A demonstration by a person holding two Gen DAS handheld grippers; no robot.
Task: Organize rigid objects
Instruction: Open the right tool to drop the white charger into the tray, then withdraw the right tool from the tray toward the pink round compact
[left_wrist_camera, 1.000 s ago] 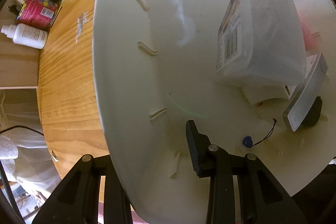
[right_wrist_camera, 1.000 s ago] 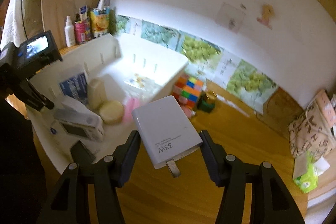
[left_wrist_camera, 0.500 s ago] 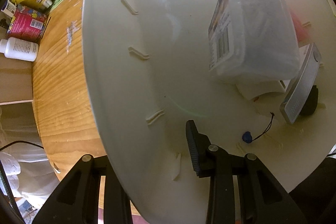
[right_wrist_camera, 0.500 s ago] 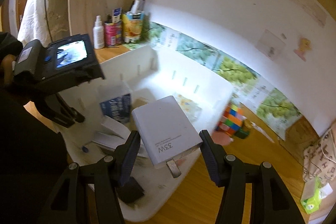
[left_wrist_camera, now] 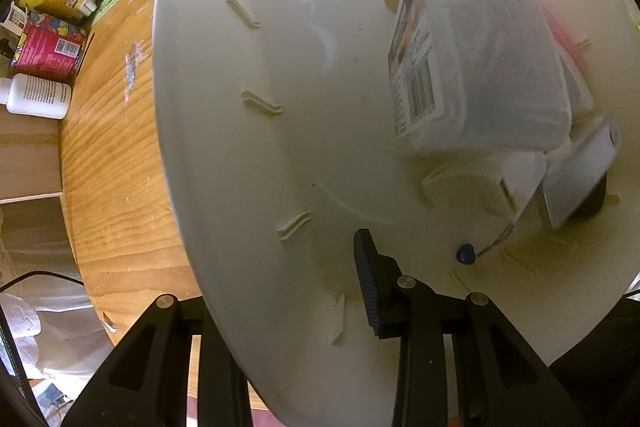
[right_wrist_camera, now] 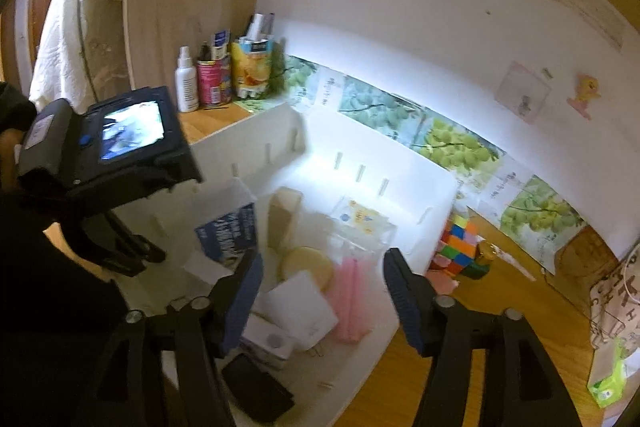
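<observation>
Gone from between my right fingers (right_wrist_camera: 322,301) is the white square charger block (right_wrist_camera: 298,309); it now lies inside the white plastic organiser bin (right_wrist_camera: 436,203), on the pile near the front corner, and those fingers are opening with nothing between them.

On the left, my left fingers (left_wrist_camera: 280,291) straddle the bin's near wall, one outside and the ridged pad inside; they look clamped on the wall, steadying it. Inside, left to right, sit a clear lidded box with a blue label (right_wrist_camera: 226,231), a tan block (right_wrist_camera: 284,217), a round beige disc (right_wrist_camera: 306,261), the charger and a pink ribbed item (right_wrist_camera: 354,297), with a dark flat object (right_wrist_camera: 258,391) by the front.

I judge the task well along: most pieces are already binned. Left outside, touching the bin's right wall, are a multicoloured puzzle cube (right_wrist_camera: 458,243) and a small dark-green jar (right_wrist_camera: 482,261), probably next.

Everything rests on a wooden worktop (right_wrist_camera: 488,311). At its back left stand a white spray bottle (right_wrist_camera: 186,81), a pink can (right_wrist_camera: 212,83) and a yellow juice carton (right_wrist_camera: 250,71), against a white wall with grape-leaf pictures.
</observation>
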